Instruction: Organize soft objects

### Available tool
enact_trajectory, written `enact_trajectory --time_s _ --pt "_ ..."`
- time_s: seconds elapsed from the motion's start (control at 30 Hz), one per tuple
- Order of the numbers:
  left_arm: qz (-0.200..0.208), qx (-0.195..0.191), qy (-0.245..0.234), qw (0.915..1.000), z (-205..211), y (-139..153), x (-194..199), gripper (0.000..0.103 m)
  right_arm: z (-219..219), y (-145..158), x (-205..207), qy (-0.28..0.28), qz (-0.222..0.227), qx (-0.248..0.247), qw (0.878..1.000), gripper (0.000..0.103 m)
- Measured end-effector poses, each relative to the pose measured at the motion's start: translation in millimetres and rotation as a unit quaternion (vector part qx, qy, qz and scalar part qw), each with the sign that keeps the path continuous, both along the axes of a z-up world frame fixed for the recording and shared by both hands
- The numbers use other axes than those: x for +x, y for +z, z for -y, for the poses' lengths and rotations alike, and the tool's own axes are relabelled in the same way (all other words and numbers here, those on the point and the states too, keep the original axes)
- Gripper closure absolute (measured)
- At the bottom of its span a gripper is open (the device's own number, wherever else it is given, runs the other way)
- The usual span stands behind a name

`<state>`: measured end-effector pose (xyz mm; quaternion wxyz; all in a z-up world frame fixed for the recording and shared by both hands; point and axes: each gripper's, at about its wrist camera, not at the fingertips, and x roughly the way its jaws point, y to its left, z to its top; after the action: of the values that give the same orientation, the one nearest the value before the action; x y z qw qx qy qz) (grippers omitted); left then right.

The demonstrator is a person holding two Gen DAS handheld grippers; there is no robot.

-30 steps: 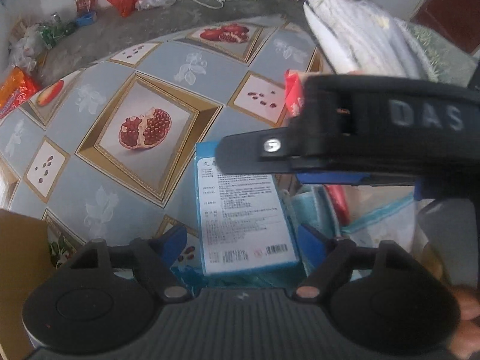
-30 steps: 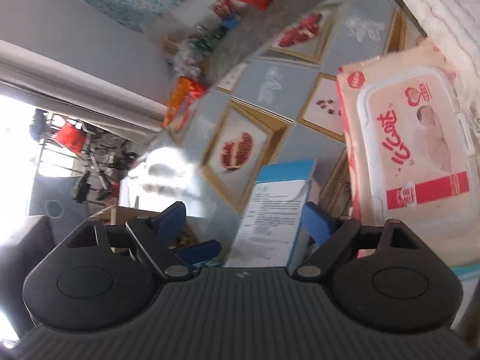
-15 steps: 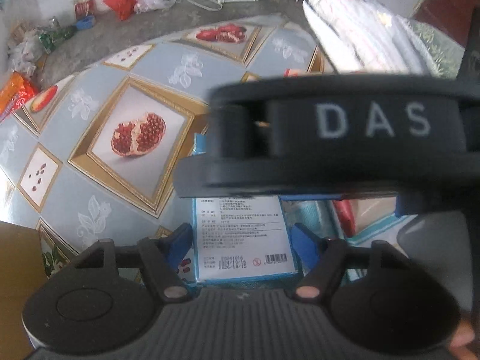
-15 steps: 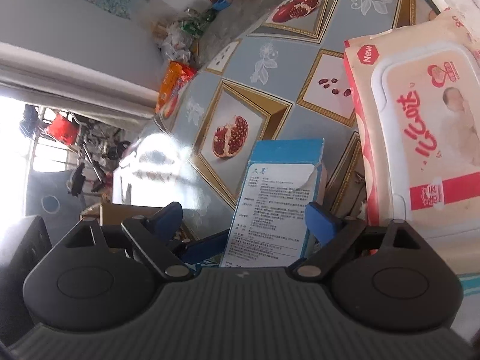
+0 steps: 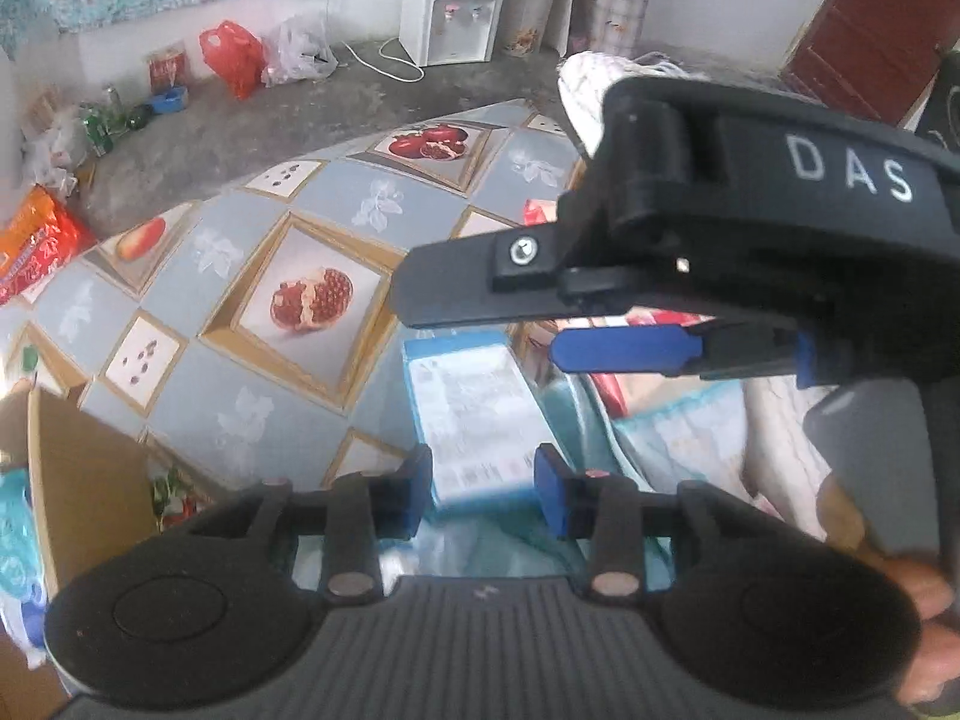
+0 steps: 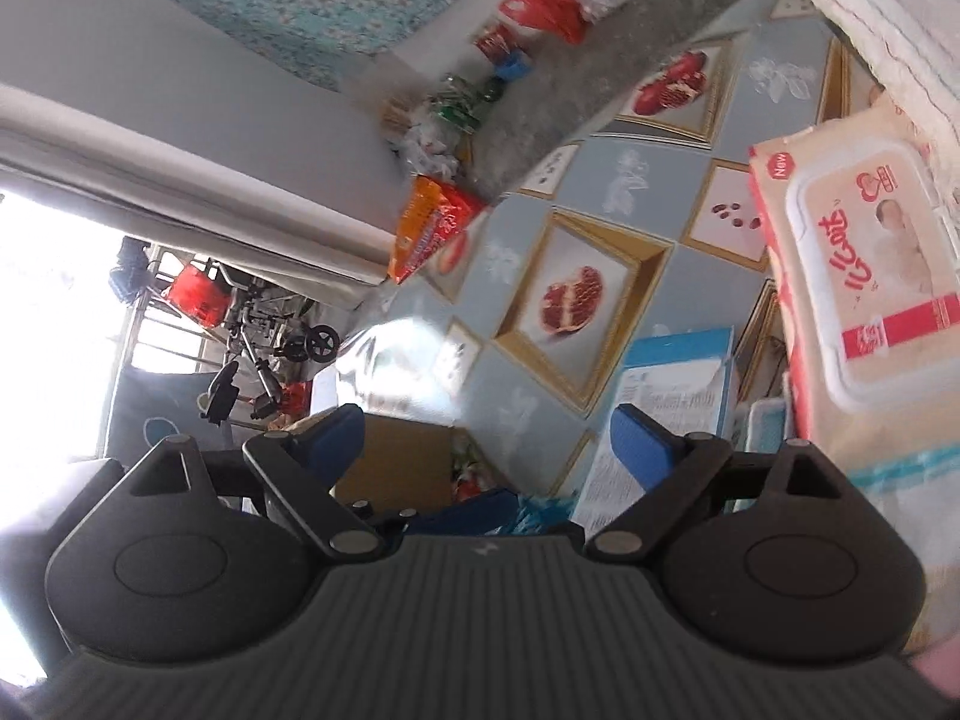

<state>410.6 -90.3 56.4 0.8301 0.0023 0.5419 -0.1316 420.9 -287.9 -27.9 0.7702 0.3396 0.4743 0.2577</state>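
Fingers of the left gripper (image 5: 483,480) have just been closing, and they now stand narrow on the near end of a blue carton (image 5: 474,414). The pads look pressed against its two long sides, though blur hides the exact contact. Fingers of the right gripper (image 6: 489,420) stand wide apart with nothing between them. The carton's white label passes behind the finger at three o'clock, apart from it.

The carton points toward twelve o'clock in the left wrist view, over a teal cloth (image 5: 576,414) that spreads beneath it toward five o'clock. I judge it light and fairly stiff: thin card with a glossy label. A pinch across the narrow width should hold, but a hard squeeze could dent the walls, and held by one end it may droop or swing.

At two o'clock in the right wrist view a wet-wipes pack (image 6: 858,276) lies just beside the carton. It looks heavier and yielding, with slick film. The hard lid frame seems the surer place to take it, since the film would slip.

At one o'clock, farther off, a white knitted blanket (image 6: 870,12) sits folded. It is soft and bulky and would sag from a single pinch, so a fold edge suits best.

At nine o'clock in the left wrist view, a cardboard box (image 5: 84,468) stands open beside the desk (image 5: 240,372).
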Motion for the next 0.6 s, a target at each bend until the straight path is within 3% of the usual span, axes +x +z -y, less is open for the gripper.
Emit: enact_trajectory --time_s 0.27,0.47,0.6 --pt "0.035 0.007 -0.014 0.9993 -10.7 21.4 -40.2 0.066 11.4 24.9 -37.2 -0.02 0.026 -0.052 0.998 0.014" --pt "0.027 0.02 -0.014 0.9993 -17.0 4.6 -31.8 0.064 2.9 15.9 -22.6 -0.015 0.009 -0.106 0.994 0.014" --pt "0.008 0.019 -0.018 0.9996 -18.1 -13.7 -18.9 0.057 -14.8 -3.6 -3.3 -0.001 -0.012 -0.133 0.991 0.015"
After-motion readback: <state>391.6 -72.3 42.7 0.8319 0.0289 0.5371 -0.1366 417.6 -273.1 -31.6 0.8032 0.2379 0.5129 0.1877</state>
